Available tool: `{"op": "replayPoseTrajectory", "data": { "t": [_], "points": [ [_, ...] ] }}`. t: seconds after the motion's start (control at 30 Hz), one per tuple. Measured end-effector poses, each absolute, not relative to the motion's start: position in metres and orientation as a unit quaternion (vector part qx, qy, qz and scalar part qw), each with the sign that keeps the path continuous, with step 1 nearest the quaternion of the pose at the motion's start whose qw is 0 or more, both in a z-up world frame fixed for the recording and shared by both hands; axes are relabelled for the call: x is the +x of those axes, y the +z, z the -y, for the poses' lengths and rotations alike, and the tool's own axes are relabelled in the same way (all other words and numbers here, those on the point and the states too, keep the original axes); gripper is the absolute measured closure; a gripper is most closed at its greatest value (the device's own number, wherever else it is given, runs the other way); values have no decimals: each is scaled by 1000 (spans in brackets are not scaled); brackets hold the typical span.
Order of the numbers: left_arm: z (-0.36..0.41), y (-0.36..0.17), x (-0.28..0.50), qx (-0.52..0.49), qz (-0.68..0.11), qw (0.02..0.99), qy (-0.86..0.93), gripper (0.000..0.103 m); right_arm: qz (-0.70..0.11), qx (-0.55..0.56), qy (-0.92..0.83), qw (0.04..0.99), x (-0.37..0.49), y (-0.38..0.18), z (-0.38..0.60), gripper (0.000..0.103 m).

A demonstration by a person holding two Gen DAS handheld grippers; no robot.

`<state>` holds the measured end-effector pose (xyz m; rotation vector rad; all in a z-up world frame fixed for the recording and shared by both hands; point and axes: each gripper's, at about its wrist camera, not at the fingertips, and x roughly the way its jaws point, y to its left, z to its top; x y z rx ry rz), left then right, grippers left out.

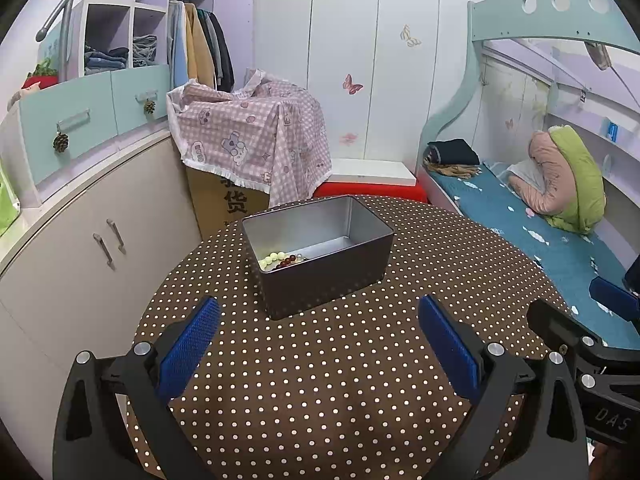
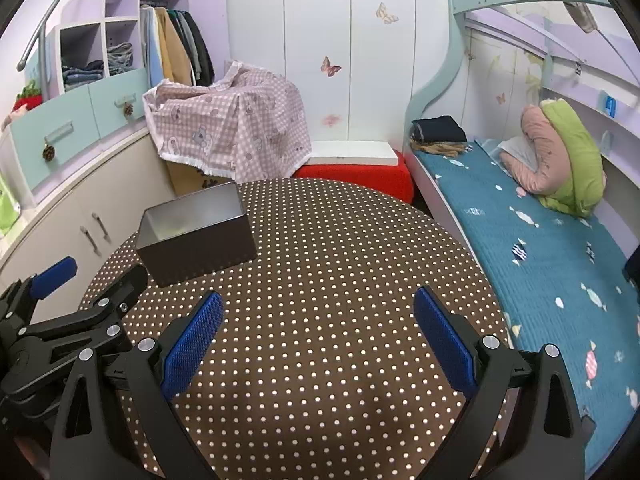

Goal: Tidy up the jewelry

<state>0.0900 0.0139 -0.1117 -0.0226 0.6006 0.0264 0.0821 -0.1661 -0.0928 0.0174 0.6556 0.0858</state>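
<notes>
- Your left gripper (image 1: 319, 342) hangs over the near part of the round table (image 1: 340, 380), its blue fingers (image 1: 188, 346) spread wide with nothing between them.
- Your right gripper (image 2: 319, 340) sits level with it to the right, also over the dotted cloth; its fingers (image 2: 194, 344) are spread just as wide and hold nothing.
- The tin box (image 1: 320, 252) stands open on the far left part of the table, straight ahead of your left gripper and well apart from both.
- The bracelets (image 1: 282, 260) lie inside the box, against its near left corner: pale green beads next to dark red-brown ones.
- From the right wrist view you see only the box's outer wall and inner back; the beads are hidden there.
- Each gripper shows at the edge of the other's view, so the two are near each other but not touching.
- Beyond the table stand a cloth-covered carton (image 1: 248, 136) and a bed (image 2: 540, 248) with a blue sheet on the right.
</notes>
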Motion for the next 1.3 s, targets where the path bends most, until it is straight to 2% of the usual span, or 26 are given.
{"op": "replayPoseTrajectory", "data": {
  "t": [1.3],
  "points": [
    [-13, -117, 91, -14, -300, 954, 6, 7, -324, 10, 43, 945, 82, -96, 168, 10]
  ]
}}
